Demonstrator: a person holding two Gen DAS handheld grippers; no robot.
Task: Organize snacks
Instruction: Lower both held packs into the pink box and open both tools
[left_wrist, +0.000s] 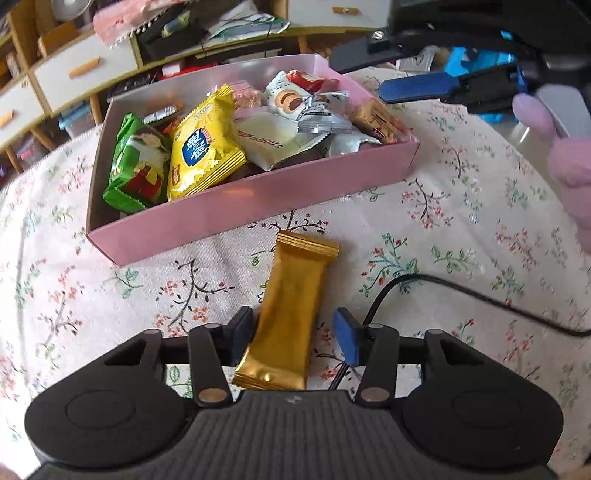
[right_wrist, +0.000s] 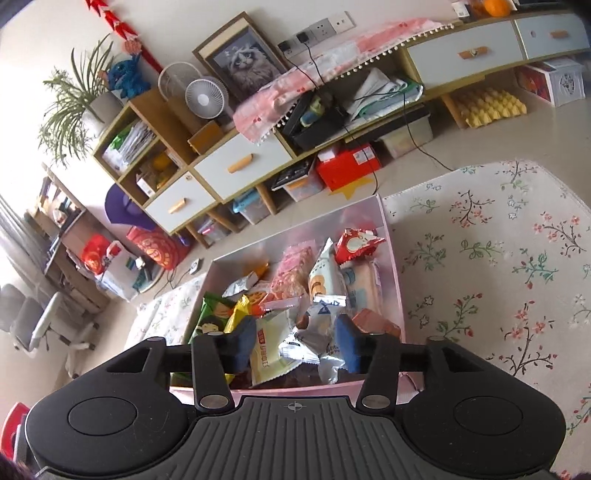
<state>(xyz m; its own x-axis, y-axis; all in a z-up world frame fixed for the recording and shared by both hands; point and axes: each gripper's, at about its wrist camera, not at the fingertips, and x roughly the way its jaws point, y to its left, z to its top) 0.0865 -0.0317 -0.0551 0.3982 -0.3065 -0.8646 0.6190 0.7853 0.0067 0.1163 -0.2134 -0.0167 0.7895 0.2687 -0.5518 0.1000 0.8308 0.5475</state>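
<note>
My left gripper (left_wrist: 293, 338) has its jaws spread wide, with one gold snack bar (left_wrist: 290, 314) lying on the flowered tablecloth (left_wrist: 461, 221) between the fingers; I can't tell whether the left pad touches the wrapper, and the right pad stands off it. My right gripper (right_wrist: 297, 345) is also open, hanging over the pink box (left_wrist: 240, 210) and holding nothing. The one box sits just beyond the bar. In it I count one green packet (left_wrist: 135, 166), one yellow packet (left_wrist: 203, 147) and one red-and-white packet (right_wrist: 356, 240); the remaining wrappers overlap too much to count. One black cable (left_wrist: 443, 284) crosses the cloth.
</note>
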